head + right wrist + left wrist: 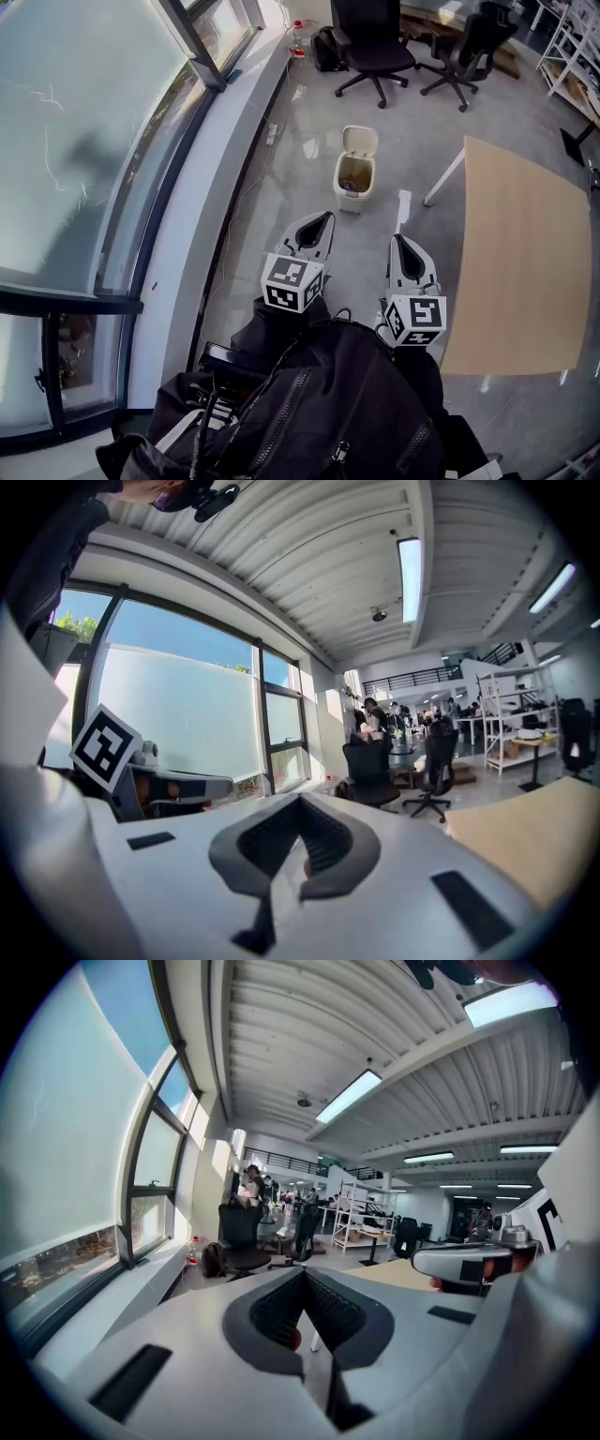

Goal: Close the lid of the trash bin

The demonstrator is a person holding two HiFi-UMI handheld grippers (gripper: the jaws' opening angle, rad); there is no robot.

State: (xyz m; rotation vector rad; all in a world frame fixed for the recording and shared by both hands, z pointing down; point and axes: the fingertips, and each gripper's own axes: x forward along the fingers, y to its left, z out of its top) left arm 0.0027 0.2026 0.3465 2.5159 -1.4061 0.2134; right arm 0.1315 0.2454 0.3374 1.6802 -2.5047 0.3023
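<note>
In the head view, a small cream trash bin (355, 180) stands on the grey floor ahead, its lid (359, 141) tipped up and back so the inside shows. My left gripper (324, 218) is held low in front of me, pointing toward the bin and well short of it, shut with nothing in it. My right gripper (397, 241) hangs beside it, also shut and empty. The left gripper view shows its own jaws (303, 1274) meeting at the tips and the right gripper (469, 1265) alongside. In the right gripper view the jaws (300, 800) also meet. Neither gripper view shows the bin.
A light wooden table (525, 262) with a white leg (442, 176) stands to the right of the bin. Two black office chairs (375, 47) (464, 52) are beyond it. A window wall and sill (202, 187) run along the left. A black bag (319, 403) hangs below the grippers.
</note>
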